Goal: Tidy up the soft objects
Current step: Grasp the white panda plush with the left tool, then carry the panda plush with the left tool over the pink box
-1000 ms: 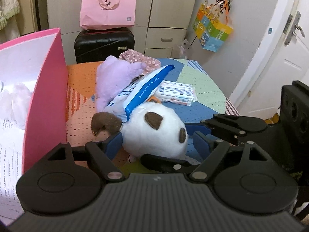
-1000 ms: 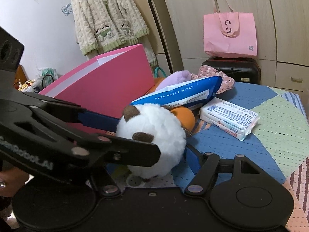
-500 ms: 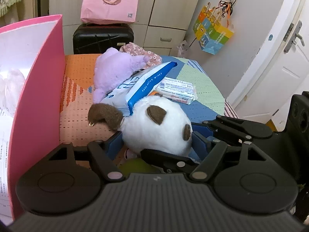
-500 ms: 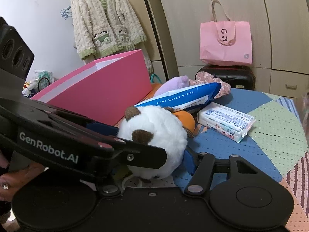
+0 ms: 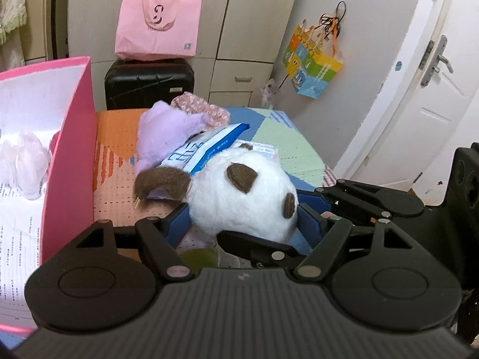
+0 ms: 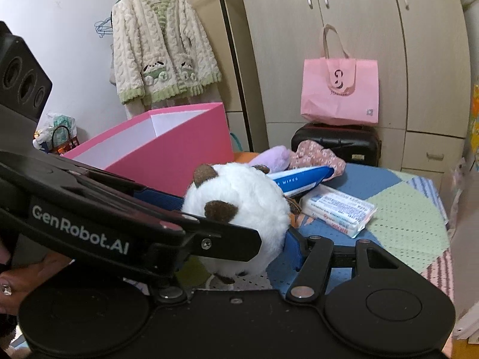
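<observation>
Rising off the patchwork table cover, the white plush toy now sits higher against the clutter than it did a second ago, both grippers squeezing it together. The left gripper has its blue pads pressed into the toy's flanks at 9 and 3 o'clock, and the right gripper is clamped on the same fluffy body, its left finger mostly hidden behind the other tool. The blue wipes pack and the purple plush stay behind at 12 o'clock. The toy looks free of the pile, so the carry to the pink box, open at 9 o'clock, seems next. Its brown ear dangles and might snag the box wall.
</observation>
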Motion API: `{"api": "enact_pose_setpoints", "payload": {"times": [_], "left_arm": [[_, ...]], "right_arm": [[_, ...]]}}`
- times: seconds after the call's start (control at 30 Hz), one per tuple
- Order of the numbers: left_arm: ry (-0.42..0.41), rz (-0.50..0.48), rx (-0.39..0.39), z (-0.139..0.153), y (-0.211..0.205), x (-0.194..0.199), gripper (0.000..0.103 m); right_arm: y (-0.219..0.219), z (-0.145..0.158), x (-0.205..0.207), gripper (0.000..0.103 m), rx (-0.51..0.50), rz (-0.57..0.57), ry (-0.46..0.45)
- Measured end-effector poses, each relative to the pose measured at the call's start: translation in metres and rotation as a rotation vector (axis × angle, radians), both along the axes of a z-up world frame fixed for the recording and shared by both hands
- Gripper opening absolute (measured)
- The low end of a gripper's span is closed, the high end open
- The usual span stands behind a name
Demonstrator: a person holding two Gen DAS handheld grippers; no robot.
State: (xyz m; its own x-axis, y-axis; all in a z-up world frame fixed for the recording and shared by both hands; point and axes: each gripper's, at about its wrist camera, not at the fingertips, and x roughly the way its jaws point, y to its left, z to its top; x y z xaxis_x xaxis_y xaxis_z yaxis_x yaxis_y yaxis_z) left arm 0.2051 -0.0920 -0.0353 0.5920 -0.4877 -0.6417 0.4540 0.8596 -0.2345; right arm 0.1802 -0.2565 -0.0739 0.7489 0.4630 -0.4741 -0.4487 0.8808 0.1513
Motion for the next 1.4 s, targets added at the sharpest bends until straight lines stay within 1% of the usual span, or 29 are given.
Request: {"api": "enact_pose_setpoints", "payload": {"times": [0.4,0.67,0.93,1.07,1.2,1.3,1.4], "left_arm": [[-0.070,-0.043,-0.019,0.027,-0.003,-0.033,0.075],[-0.067,-0.061,-0.040,0.035,0.001,-0.058,0.075],[0.009,-0.073,-0.029,0.048,0.017,-0.082,0.075],[0.067,-0.077,-0.026,0.052,0.034,-0.089,0.075],[0.157,-0.043,-0.032,0.050,0.055,-0.092,0.075],[0.190,-0.020,-0.028,0.050,0.073,-0.097,0.075],[0.202,0.002,-0.024,0.053,0.094,-0.103,0.075]], "right_arm": [[0.003,0.029,-0.037,0.067,-0.066,-0.041,-0.089],[0.011,0.042,-0.068,0.067,-0.130,-0.060,-0.099],[0.031,0.059,-0.096,0.067,-0.212,-0.022,-0.063],[0.049,0.067,-0.105,0.067,-0.250,0.013,-0.030],[0.067,0.070,-0.106,0.067,-0.257,0.060,0.037],[0.084,0.070,-0.108,0.067,-0.250,0.100,0.058],[0.101,0.071,-0.111,0.067,-0.238,0.139,0.067]]}}
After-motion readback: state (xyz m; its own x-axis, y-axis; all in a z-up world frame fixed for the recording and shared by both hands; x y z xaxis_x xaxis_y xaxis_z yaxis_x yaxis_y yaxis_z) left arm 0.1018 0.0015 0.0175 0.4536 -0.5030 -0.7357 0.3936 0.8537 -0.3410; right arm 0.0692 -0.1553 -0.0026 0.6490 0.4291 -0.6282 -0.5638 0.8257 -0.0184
